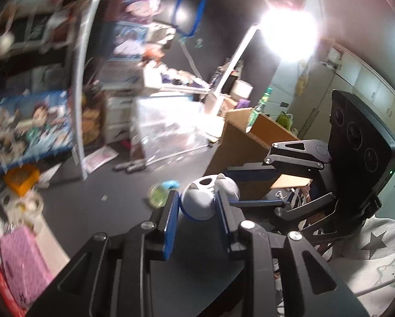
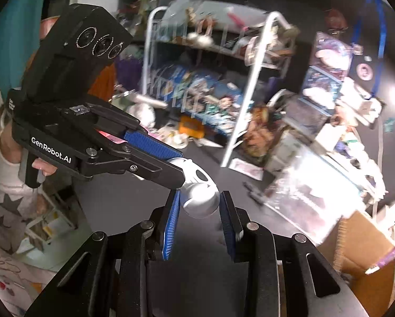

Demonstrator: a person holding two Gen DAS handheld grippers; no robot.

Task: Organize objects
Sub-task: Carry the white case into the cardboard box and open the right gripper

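A small white round figure with dark eye holes and two ear points (image 1: 201,198) is held in the air above a dark floor. My left gripper (image 1: 197,206) is shut on it, blue pads against both sides. The same figure (image 2: 197,190) shows in the right wrist view, held by the left gripper (image 2: 171,166) that reaches in from the left. My right gripper (image 2: 198,214) has its blue pads on either side of the figure's lower part, with small gaps showing. In the left wrist view the right gripper (image 1: 253,187) comes in from the right, beside the figure.
A white metal shelf rack (image 2: 253,89) holds picture boxes and toys. A cardboard box (image 1: 250,142) stands on the right. A clear plastic bin (image 1: 168,126) and stacked boxes sit behind. A pink box (image 1: 23,261) and an orange item (image 1: 20,179) lie at the left.
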